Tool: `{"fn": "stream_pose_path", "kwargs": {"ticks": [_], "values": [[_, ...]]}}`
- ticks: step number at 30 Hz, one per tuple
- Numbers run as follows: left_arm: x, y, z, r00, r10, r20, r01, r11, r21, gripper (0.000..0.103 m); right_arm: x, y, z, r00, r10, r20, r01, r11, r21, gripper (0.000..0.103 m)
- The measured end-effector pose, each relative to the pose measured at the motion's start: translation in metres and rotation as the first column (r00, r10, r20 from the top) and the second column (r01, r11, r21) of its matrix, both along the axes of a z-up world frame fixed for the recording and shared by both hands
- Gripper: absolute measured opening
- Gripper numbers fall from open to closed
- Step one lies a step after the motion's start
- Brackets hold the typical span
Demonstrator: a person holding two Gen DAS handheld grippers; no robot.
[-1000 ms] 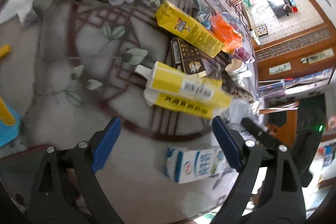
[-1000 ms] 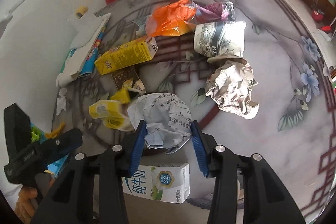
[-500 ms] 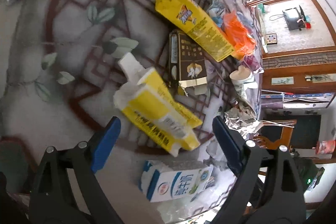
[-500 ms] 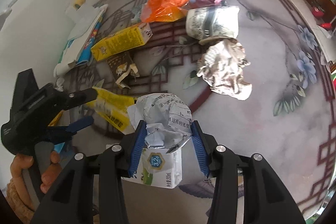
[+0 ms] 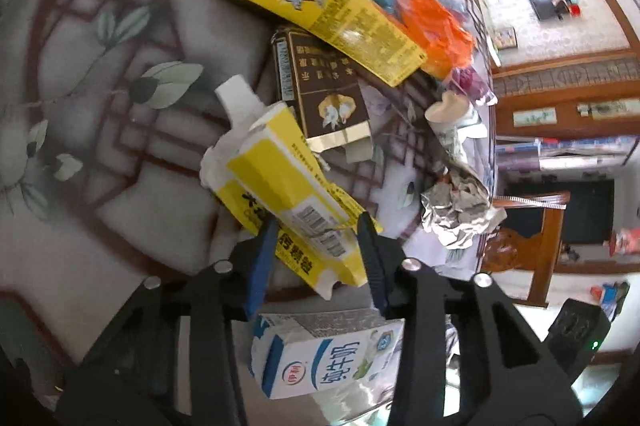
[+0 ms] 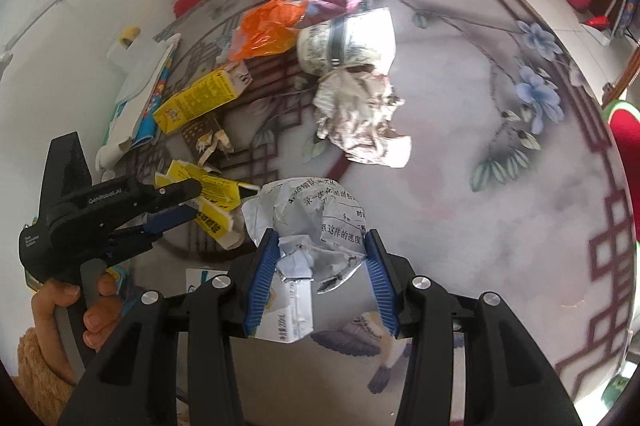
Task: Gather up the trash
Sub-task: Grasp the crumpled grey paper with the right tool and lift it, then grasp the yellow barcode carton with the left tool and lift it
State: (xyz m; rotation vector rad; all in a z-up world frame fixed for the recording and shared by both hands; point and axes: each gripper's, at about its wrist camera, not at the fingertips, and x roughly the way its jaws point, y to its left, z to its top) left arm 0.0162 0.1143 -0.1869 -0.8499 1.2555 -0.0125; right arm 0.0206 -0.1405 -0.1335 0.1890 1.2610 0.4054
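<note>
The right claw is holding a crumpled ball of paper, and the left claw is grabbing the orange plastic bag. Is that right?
Not quite. The left gripper is closing on the torn yellow carton, not the orange plastic bag, which lies farther away among the other trash; the left wrist view shows this. The right gripper does hold the crumpled paper ball.
</note>
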Motion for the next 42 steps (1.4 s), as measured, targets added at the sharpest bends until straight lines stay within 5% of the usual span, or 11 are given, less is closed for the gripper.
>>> {"fn": "stream_pose_path", "kwargs": {"ticks": [9, 20, 22, 26, 32, 36, 38, 42], "values": [[-0.004, 0.001, 0.019, 0.997, -0.058, 0.05, 0.058, 0.998, 0.002, 0.0, -0.006, -0.014, 0.005, 0.999, -0.031, 0.011, 0.031, 0.999, 0.016, 0.043], [-0.031, -0.013, 0.057, 0.985, -0.07, 0.159, 0.046, 0.988, 0.147, 0.0, -0.01, -0.016, 0.009, 0.999, -0.035, 0.035, 0.034, 0.999, 0.038, 0.043], [-0.03, -0.011, 0.056, 0.986, -0.05, 0.156, 0.026, 0.988, 0.155, 0.006, -0.011, -0.017, 0.01, 0.999, -0.036, 0.036, 0.035, 0.999, 0.037, 0.043], [-0.023, -0.003, 0.045, 0.991, 0.019, 0.132, -0.039, 0.988, 0.151, 0.049, -0.014, -0.022, 0.01, 0.999, -0.042, 0.034, 0.04, 0.998, 0.04, 0.044], [0.001, -0.005, 0.026, 0.995, 0.06, 0.079, -0.075, 0.979, 0.189, 0.073, -0.021, -0.036, 0.006, 0.997, -0.07, 0.018, 0.069, 0.997, 0.039, 0.044], [0.007, -0.009, 0.006, 0.997, 0.067, 0.023, -0.07, 0.985, 0.155, 0.073, -0.026, -0.045, 0.004, 0.996, -0.092, 0.01, 0.092, 0.995, 0.047, 0.044], [0.006, -0.011, -0.001, 0.998, 0.056, 0.008, -0.057, 0.987, 0.147, 0.051, -0.028, -0.05, 0.003, 0.994, -0.107, 0.007, 0.106, 0.993, 0.051, 0.044], [0.0, -0.011, 0.003, 0.998, 0.048, 0.034, -0.052, 0.989, 0.137, 0.039, -0.03, -0.058, 0.003, 0.99, -0.138, 0.006, 0.137, 0.989, 0.055, 0.044]]}}
